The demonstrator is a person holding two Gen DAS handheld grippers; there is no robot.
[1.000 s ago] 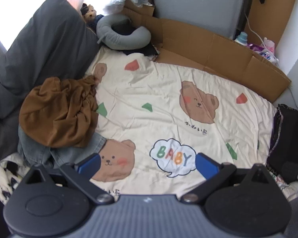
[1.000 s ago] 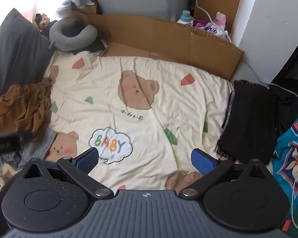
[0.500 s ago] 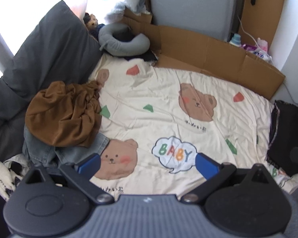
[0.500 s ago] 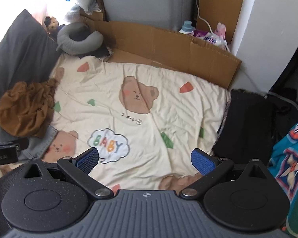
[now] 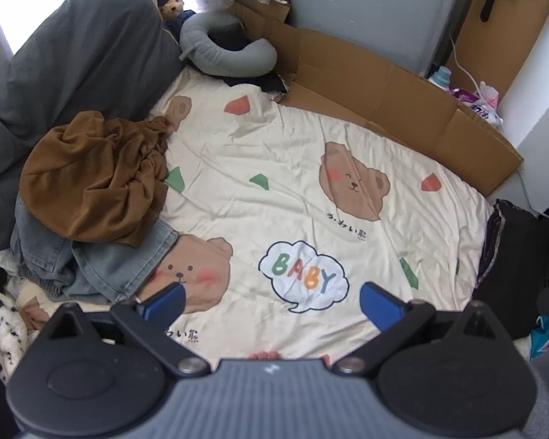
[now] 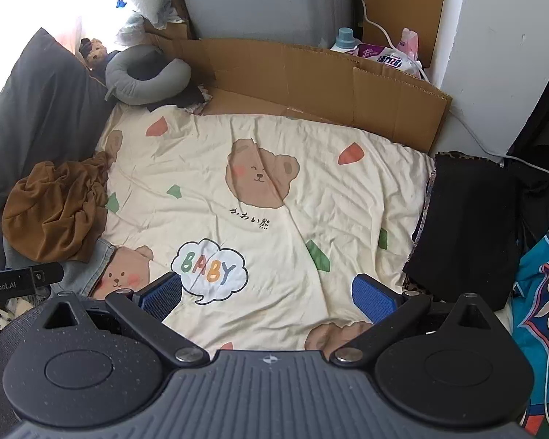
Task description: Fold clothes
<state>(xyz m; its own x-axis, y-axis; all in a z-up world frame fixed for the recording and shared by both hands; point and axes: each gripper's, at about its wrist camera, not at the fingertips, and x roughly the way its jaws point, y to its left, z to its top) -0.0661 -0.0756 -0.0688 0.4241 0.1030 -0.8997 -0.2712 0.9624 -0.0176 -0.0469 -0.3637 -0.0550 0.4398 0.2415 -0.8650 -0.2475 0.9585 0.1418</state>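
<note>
Brown crumpled soft cloth [image 5: 91, 179] sits on blue denim jeans [image 5: 102, 259], far out past the left tongs [image 5: 271, 301]. Both left and right tongs [image 6: 267, 292] are spread wide, holding nothing. A grab could catch both clothes together.

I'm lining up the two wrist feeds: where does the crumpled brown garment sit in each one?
Left wrist view: brown garment at left of centre, heaped on the jeans, against the dark grey pillow.
Right wrist view: brown garment at the far left edge, mid-height, smaller.
Shared landmark: the BABY speech bubble printed on the cream sheet, lower right of the garment in both.
</note>
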